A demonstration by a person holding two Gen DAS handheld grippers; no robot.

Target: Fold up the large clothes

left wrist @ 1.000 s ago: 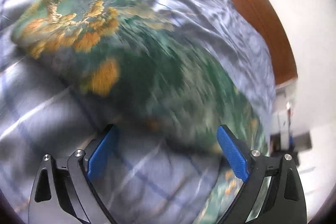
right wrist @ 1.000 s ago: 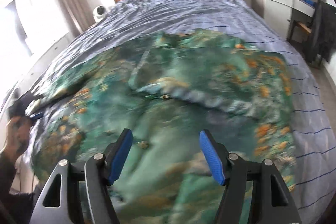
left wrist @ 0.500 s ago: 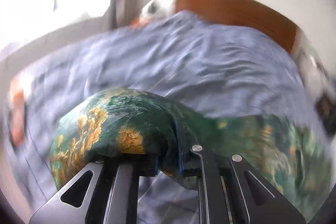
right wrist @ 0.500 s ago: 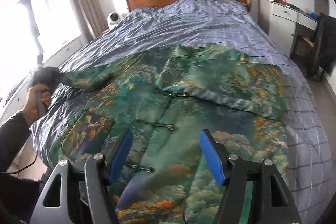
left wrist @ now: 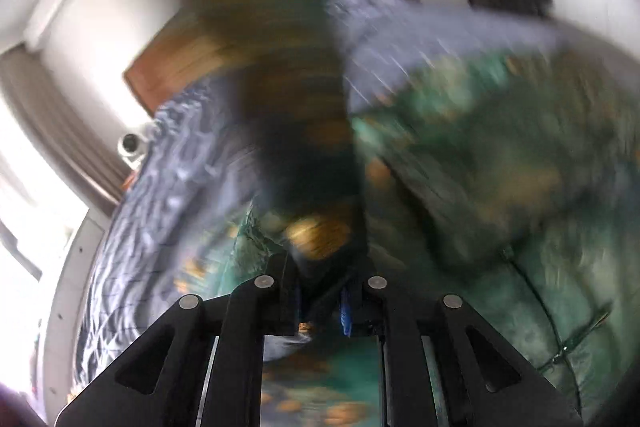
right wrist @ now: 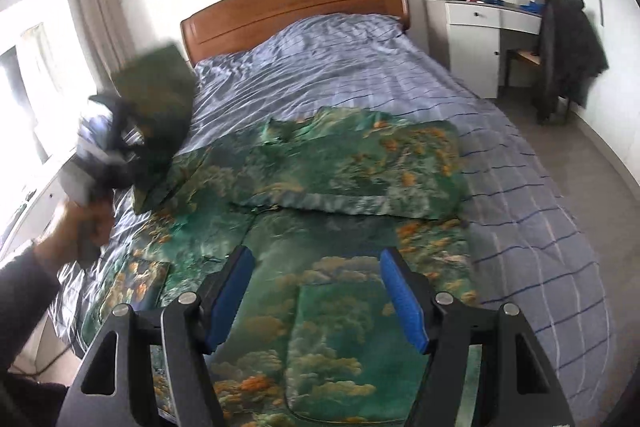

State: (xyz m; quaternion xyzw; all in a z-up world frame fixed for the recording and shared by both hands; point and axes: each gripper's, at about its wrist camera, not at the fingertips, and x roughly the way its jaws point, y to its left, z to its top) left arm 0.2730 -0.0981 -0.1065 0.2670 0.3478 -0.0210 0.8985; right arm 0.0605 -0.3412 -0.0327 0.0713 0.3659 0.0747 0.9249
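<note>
Right wrist view: right tongs [right wrist: 316,291] spread, nothing gripped, above robe [right wrist: 344,187] on bed [right wrist: 520,163].
Left tongs [left wrist: 320,301]: opening slightly, sleeve [left wrist: 280,99] pinched, raised.
Surroundings: headboard [right wrist: 296,3], desk [right wrist: 476,23].

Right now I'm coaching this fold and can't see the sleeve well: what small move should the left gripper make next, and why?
Probably carry the sleeve across onto the garment's chest and lay it flat. The left gripper has the sleeve pinched and lifted off the bed, its jaws easing open slightly, while the other sleeve already lies folded across. The right gripper hangs open, holding nothing.
</note>
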